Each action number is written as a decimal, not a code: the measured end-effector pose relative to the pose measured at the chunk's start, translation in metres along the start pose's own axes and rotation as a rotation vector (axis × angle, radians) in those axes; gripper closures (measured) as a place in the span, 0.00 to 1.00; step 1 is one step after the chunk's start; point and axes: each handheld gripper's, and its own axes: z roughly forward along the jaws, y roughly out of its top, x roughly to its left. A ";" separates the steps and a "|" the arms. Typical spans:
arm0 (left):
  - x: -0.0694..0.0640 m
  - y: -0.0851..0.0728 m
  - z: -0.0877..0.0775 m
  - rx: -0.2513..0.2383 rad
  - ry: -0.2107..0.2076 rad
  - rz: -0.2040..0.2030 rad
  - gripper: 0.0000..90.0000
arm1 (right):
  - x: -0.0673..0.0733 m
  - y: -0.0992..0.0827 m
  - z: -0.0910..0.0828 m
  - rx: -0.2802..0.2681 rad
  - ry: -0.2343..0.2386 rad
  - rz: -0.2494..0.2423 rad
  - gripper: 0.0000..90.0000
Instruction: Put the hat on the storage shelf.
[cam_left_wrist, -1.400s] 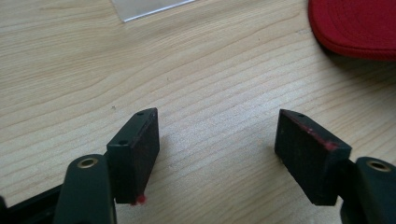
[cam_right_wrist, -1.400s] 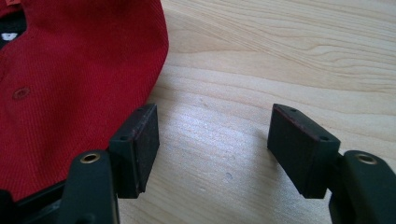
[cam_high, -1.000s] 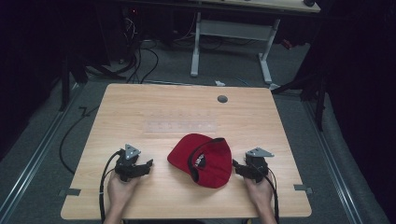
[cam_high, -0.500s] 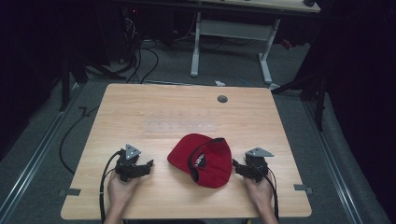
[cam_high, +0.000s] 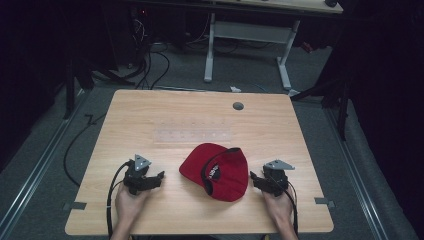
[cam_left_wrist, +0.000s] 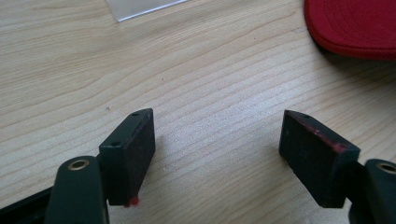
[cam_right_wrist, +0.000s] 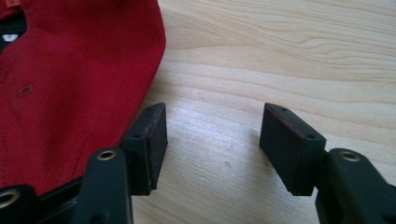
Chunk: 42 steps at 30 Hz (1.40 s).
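A red cap (cam_high: 216, 170) lies on the wooden table (cam_high: 150, 120) near its front edge, between the two hands. My left gripper (cam_high: 159, 176) rests on the table to the cap's left, open, with bare wood between its jaws; the cap's edge (cam_left_wrist: 355, 28) shows at the upper right of the left gripper view. My right gripper (cam_high: 253, 178) sits just right of the cap, open and empty. In the right gripper view the cap's red fabric (cam_right_wrist: 70, 88) lies beside one of its fingers (cam_right_wrist: 149, 135).
A clear plastic sheet (cam_high: 192, 134) lies flat at the table's middle, its corner (cam_left_wrist: 140, 7) visible in the left gripper view. A round grommet (cam_high: 238, 106) sits near the far edge. Cables (cam_high: 75, 145) trail over the floor to the left, and a white desk frame (cam_high: 250, 40) stands behind.
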 end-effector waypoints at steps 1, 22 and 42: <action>0.000 0.000 0.000 0.000 0.001 0.000 0.30 | 0.000 0.000 0.000 -0.002 0.000 0.002 0.46; 0.000 0.000 0.000 -0.001 0.003 -0.001 0.30 | 0.006 0.013 -0.024 -0.112 0.084 -0.002 0.37; 0.000 0.000 0.000 -0.001 0.003 -0.001 0.30 | 0.023 0.063 0.006 -0.110 0.251 -0.025 0.27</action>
